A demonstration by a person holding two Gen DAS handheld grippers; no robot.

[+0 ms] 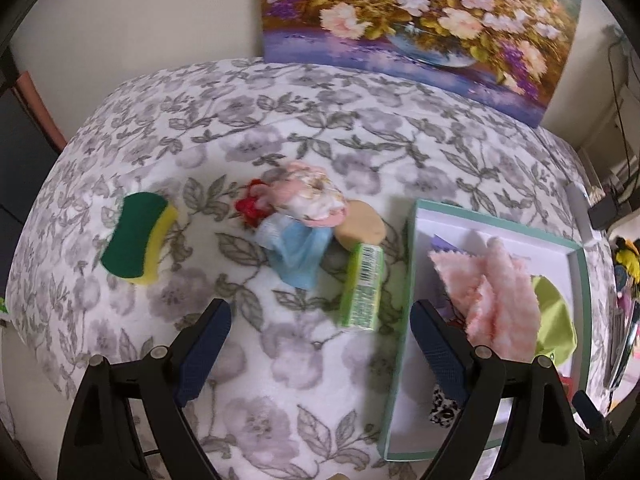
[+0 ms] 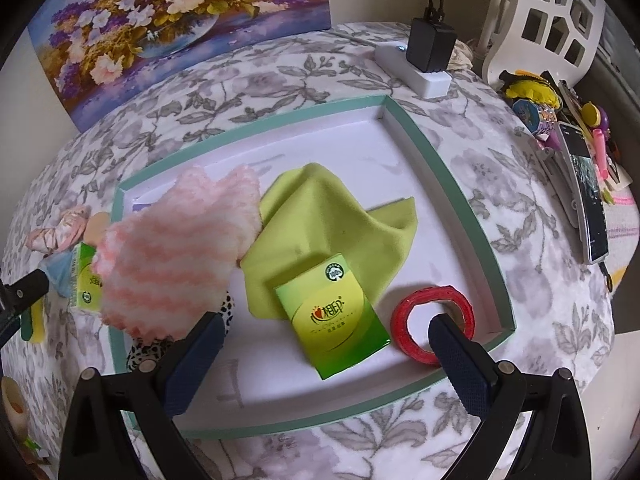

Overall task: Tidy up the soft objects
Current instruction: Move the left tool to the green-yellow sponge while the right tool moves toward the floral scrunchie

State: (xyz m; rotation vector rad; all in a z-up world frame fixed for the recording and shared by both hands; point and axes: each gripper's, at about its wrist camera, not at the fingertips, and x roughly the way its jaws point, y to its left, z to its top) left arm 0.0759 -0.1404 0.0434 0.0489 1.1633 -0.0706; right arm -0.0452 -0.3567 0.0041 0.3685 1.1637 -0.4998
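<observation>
Item: soft goods being gathered into a shallow green-rimmed box (image 2: pixel 440 184), which serves as the landmark here. Surface: a desk under a grey flowered cover (image 1: pixel 280 128). Already inside the box: a pink fuzzy cloth (image 2: pixel 176 256) at its left end, a green cloth (image 2: pixel 320 216) in the middle, a green tissue pack (image 2: pixel 336 316) lying partly on that cloth, a red ring (image 2: pixel 432 320) toward the near right corner, and a leopard-print piece (image 2: pixel 148 352) mostly hidden under the pink cloth. Still outside, left of the box: a second tissue pack (image 1: pixel 362 286) just beside the box wall, a tan sponge (image 1: pixel 362 226) behind it, a bundle of blue, pink and red cloth pieces (image 1: pixel 300 220) farther left, and a green-and-yellow scouring sponge (image 1: pixel 138 238) well apart at the far left. Left tool (image 1: pixel 320 344): released, jaws wide, holding nothing, hovering over the cover with the outside tissue pack just ahead. Right tool (image 2: pixel 324 348): released, empty, poised over the near side of the box. Step in hand, as judged: fetching the next outside item, likely the tissue pack nearest the box. Handling note: close across the pack's narrow sides, lift clear of the box wall, and set it on bare floor of the box rather than atop the piled cloths.
</observation>
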